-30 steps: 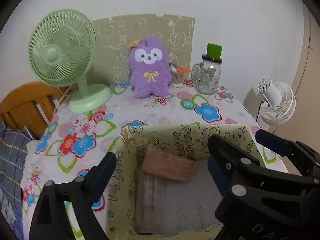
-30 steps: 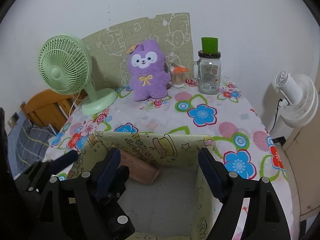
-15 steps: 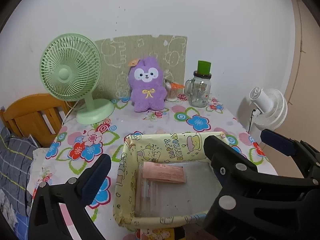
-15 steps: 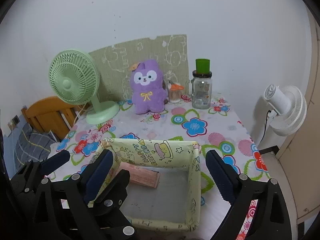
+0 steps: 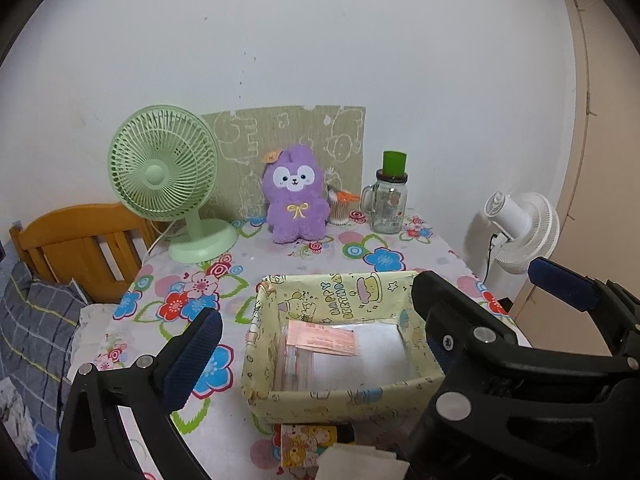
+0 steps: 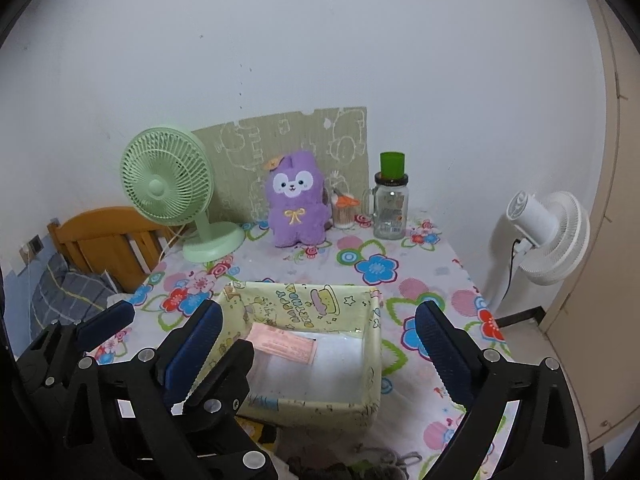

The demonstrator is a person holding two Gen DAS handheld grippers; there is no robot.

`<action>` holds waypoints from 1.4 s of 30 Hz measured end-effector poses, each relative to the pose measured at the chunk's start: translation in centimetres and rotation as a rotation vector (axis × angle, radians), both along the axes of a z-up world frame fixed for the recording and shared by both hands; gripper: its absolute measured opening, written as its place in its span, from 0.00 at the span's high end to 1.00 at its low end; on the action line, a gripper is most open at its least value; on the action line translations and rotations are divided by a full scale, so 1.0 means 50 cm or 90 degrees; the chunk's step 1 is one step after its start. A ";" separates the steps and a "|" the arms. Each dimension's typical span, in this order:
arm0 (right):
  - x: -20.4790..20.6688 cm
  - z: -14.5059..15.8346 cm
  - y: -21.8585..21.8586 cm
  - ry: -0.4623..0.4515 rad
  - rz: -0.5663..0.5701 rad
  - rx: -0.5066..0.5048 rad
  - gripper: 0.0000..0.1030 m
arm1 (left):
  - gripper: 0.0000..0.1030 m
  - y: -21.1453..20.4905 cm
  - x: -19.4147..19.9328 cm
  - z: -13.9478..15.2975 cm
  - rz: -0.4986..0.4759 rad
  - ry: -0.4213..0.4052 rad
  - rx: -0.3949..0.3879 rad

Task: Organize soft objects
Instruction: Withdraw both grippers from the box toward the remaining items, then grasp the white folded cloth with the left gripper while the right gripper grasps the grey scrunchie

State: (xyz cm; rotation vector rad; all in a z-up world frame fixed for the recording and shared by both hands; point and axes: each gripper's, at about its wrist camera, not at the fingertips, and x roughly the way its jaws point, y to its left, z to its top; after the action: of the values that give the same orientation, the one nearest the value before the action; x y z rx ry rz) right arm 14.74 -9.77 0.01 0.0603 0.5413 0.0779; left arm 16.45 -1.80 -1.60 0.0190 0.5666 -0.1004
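Hovering side by side, both tools (image 5: 316,344) (image 6: 320,340) gape over the box (image 6: 360,360)

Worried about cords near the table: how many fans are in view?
2. The green fan stands on the table's back left; the white fan stands beyond the table's right edge. Others may be out of frame.

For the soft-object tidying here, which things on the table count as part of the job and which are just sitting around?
Part of the job:
yellow fabric box
clear packet with pink label inside it
purple plush toy

Just sitting around:
green desk fan
glass jar mug
cotton swab cup
white fan
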 end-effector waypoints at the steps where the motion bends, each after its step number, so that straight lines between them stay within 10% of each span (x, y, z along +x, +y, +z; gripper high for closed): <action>1: -0.008 0.003 0.000 -0.003 0.000 0.000 0.04 | 0.00 0.000 -0.008 0.003 0.000 -0.003 -0.001; 25: -0.173 0.022 0.004 -0.050 -0.009 -0.012 0.03 | 0.00 -0.007 -0.163 0.012 -0.015 -0.054 -0.013; 42: -0.201 -0.099 -0.013 -0.028 0.008 -0.018 0.03 | 0.00 -0.021 -0.186 -0.102 -0.021 -0.037 -0.016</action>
State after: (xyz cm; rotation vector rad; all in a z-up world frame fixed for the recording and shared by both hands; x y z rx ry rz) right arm 4.71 -10.41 -4.92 0.0273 0.4993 0.0843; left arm 7.14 -2.87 -6.72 0.0061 0.5074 -0.1391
